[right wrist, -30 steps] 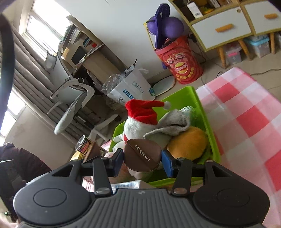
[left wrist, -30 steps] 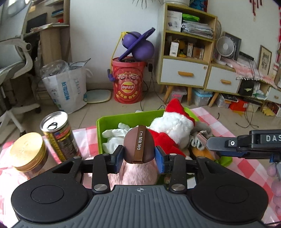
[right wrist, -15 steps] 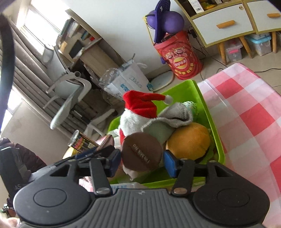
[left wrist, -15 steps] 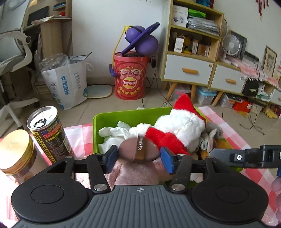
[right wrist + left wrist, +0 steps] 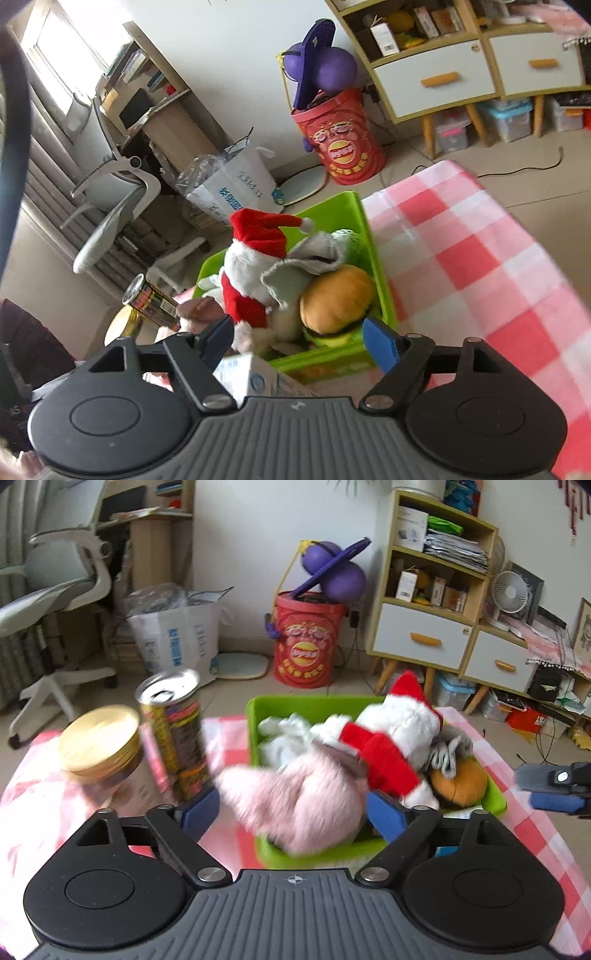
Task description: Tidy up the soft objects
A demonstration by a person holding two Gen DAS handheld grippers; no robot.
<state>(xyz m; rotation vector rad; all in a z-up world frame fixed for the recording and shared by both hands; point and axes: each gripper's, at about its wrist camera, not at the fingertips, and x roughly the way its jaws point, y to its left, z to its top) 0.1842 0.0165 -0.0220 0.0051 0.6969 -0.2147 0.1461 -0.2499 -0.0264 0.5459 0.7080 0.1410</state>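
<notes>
Showing only leftward: pink plush (image 5: 299, 805) slumped over green bin (image 5: 495, 805).

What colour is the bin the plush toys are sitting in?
Bright lime green bin, clearest in the right wrist view.

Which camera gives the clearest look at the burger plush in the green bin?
The right wrist view: the burger plush lies nearly whole, bun and dark patty visible, at the green bin's near corner. In the left wrist view it is mostly hidden behind the Santa plush.
</notes>
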